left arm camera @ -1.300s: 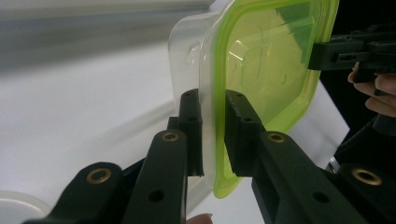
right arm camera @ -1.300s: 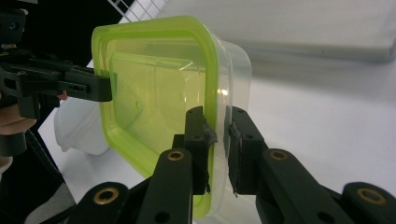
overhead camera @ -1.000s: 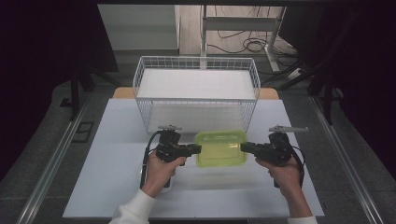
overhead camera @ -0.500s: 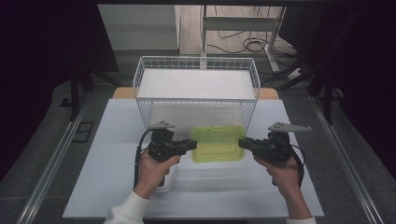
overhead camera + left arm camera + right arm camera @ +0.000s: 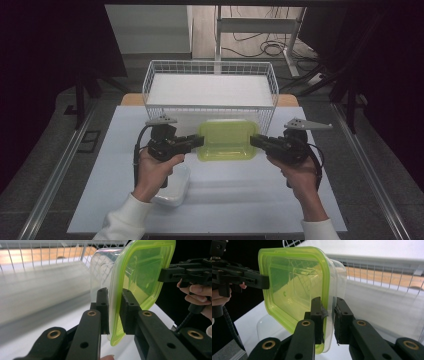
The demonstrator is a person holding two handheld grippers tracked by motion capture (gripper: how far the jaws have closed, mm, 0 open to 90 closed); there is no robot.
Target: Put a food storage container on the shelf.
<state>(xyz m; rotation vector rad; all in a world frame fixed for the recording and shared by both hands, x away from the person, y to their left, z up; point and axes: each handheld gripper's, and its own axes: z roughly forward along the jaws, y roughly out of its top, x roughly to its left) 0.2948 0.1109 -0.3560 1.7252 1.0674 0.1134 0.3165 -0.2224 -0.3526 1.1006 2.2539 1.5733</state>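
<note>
A clear plastic container with a lime-green lid (image 5: 227, 140) hangs in the air just in front of the white wire basket (image 5: 150, 90), held between both grippers. My left gripper (image 5: 199, 141) is shut on its left rim. In the left gripper view its jaws (image 5: 115, 293) pinch the lid's edge, with the container (image 5: 140, 277) tipped on its side in that frame. My right gripper (image 5: 254, 141) is shut on the right rim, and the right gripper view shows its jaws (image 5: 327, 302) clamping the lid edge of the container (image 5: 294, 277).
A second clear container without a lid (image 5: 175, 190) sits on the white table (image 5: 250, 200) under my left hand. The wire basket has a white sheet in its bottom. Dark floor and metal rails flank the table.
Both grippers have carried the green-lidded container forward and a little higher, from mid-table to just in front of the basket's front wall. Both stay shut on it.
</note>
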